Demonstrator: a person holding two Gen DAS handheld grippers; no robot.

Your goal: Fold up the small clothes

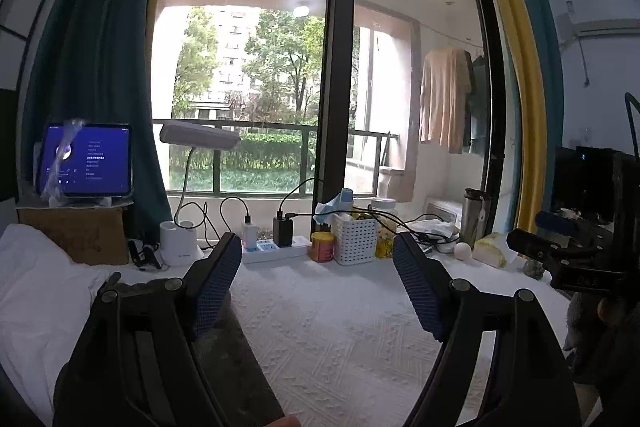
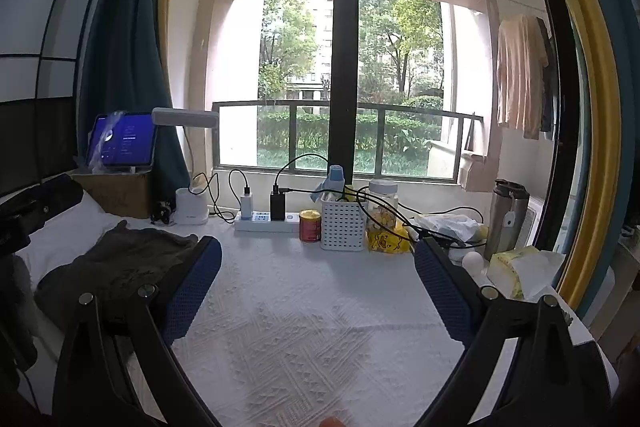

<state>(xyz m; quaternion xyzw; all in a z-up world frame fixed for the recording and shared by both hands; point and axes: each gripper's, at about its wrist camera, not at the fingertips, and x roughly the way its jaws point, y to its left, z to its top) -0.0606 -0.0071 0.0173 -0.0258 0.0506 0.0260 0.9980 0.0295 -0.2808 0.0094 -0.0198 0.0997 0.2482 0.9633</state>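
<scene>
Left gripper (image 1: 316, 283) first, from its own wrist view: both blue pads spread wide, only white textured cloth (image 1: 340, 327) between them. One dark garment (image 1: 228, 339) lies under and just left of my left finger, a flat dark olive strip running down toward the camera, mostly hidden by the finger. One white pillow (image 1: 36, 287) further left. Ahead of the tips: one lamp base (image 1: 178, 243), one power strip (image 1: 276, 247) with two chargers plugged in, one red can (image 1: 322, 247), one white basket (image 1: 354, 239), one white ball (image 1: 463, 251). One tablet (image 1: 88, 161) up left on a cardboard box. Off to the right I see a black tool, probably my other gripper; can't tell its state from here.

Right wrist view: right gripper (image 2: 318, 291) is spread too, bare white cloth between the pads. Here the garment shows properly, left of my left finger: one rumpled dark olive-brown piece, loosely bunched, faint print on it, touching the pillow edge. Also only here: one steel flask (image 2: 508, 217) in full, one yellow tissue pack (image 2: 516, 267) beside the right finger, one yellow duck bag (image 2: 386, 239).
</scene>
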